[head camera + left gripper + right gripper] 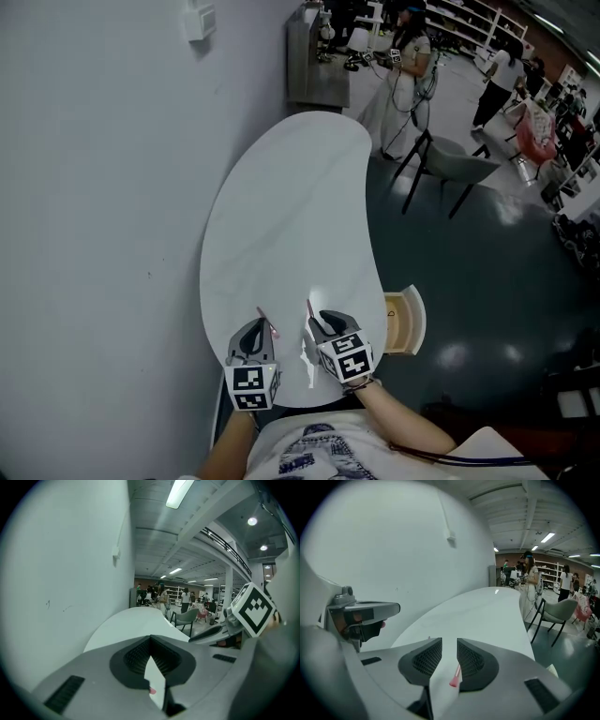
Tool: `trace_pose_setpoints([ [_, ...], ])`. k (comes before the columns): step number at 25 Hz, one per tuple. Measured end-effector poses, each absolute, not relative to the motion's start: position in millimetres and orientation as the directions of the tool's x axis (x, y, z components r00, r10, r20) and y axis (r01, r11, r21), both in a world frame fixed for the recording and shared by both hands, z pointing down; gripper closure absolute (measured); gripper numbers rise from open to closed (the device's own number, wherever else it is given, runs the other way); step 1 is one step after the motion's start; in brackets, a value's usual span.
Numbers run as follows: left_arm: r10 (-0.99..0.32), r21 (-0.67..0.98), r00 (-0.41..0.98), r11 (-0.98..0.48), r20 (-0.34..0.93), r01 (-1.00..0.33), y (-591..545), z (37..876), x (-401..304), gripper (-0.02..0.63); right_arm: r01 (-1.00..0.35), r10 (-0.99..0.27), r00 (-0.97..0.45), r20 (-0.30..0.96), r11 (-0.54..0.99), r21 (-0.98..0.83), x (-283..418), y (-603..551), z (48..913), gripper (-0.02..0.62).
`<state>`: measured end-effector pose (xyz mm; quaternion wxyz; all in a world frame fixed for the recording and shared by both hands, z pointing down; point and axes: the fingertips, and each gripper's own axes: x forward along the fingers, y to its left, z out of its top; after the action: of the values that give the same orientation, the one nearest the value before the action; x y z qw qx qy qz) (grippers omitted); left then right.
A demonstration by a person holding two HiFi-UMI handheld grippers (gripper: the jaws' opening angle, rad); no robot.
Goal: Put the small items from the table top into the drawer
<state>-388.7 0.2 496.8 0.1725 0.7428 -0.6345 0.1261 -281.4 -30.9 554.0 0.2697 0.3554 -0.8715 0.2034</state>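
Reaching the open drawer (405, 323) falls to your right tool (317, 321): it lies just right of that tool, farther from the left tool (262, 328). Right tool spread, left tool pressed together; the worktop (291, 206) shows no loose items.

There was one white table (281, 216), with one open drawer (405, 323) at its right edge and two grippers over its near edge: the left gripper (259, 321) and the right gripper (317, 319). Past the table's far end stood one grey chair (459, 161), and one small box (199, 19) hung on the wall. Two people could be counted there, a nearer person (412, 47) and a farther person (497, 84).
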Motion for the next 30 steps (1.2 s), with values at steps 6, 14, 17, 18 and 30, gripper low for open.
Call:
trace_pose_setpoints([
  [6,-0.885,0.094,0.167,-0.14,0.435,-0.986,-2,508,-393,0.591,-0.745,-0.489,-0.576,0.655,0.645,-0.173,-286,-37,576,0.445],
  [14,-0.864,0.094,0.19,-0.165,0.466,-0.982,-10,521,-394,0.591,-0.77,-0.485,-0.515,0.707,0.625,-0.132,-289,-48,615,0.445],
  [17,-0.858,0.085,0.191,-0.172,0.476,-0.981,-12,524,-397,0.591,-0.779,-0.47,-0.496,0.73,0.612,-0.135,-289,-51,632,0.445],
  [18,-0.856,0.084,0.192,-0.173,0.48,-0.981,-12,525,-398,0.591,-0.782,-0.465,-0.492,0.736,0.608,-0.139,-289,-51,637,0.445],
  [30,-0.841,0.082,0.19,-0.172,0.507,-0.982,-7,537,-402,0.589,-0.792,-0.419,-0.443,0.793,0.598,-0.126,-290,-46,676,0.463],
])
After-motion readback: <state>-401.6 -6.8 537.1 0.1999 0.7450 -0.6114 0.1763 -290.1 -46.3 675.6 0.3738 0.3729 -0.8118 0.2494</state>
